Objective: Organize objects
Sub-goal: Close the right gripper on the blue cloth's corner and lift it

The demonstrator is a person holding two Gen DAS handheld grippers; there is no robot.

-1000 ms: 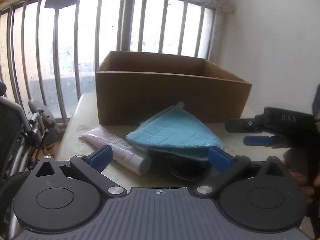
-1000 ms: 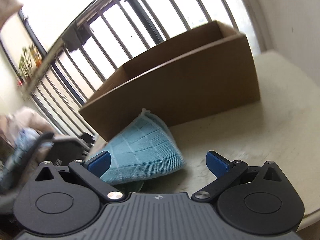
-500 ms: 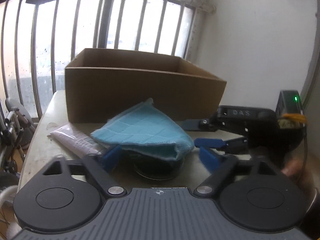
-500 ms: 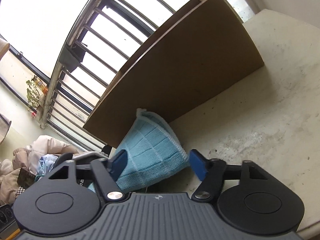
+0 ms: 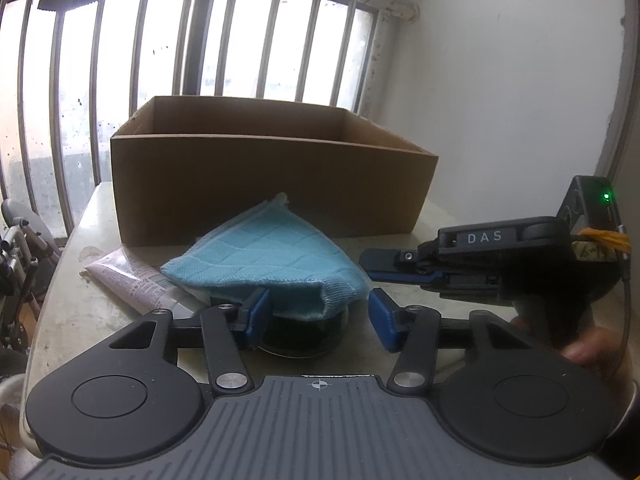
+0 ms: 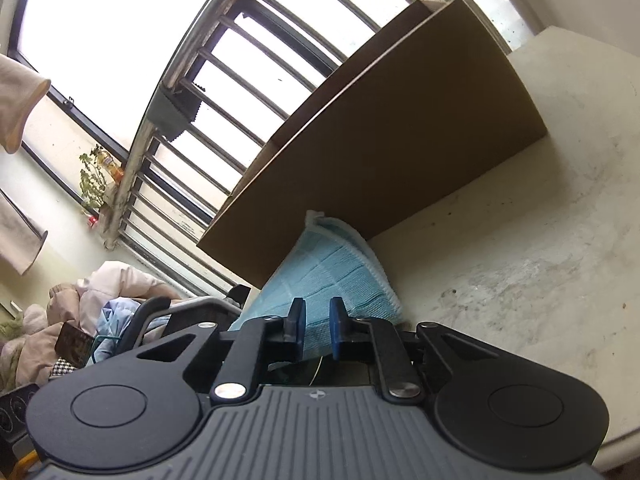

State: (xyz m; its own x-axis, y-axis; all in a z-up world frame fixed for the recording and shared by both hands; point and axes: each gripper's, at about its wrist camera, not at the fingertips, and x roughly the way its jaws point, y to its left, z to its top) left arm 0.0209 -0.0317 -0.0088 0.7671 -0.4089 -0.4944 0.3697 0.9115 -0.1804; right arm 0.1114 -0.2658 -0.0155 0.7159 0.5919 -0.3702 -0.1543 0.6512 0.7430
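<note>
A folded blue cloth (image 5: 264, 258) lay draped over a dark round object (image 5: 300, 336) on the pale table (image 5: 76, 312), just in front of an open cardboard box (image 5: 272, 188) that stood before the barred window (image 5: 224, 32). The left gripper (image 5: 318, 322) sat low at the near edge, its blue fingers (image 5: 382, 324) spread wide on either side of the cloth's near fold and the dark object beneath, gripping nothing. The right gripper (image 6: 317, 328) came in from the right, and its fingers (image 6: 336, 326) were drawn nearly together at the cloth's near corner; whether they had the fabric pinched could not be told. A white tube (image 5: 132, 286) rested on the table to the left of the cloth, partly tucked under its edge. At the far left, beyond the table, part of a wheelchair (image 5: 18, 252) was visible.
</note>
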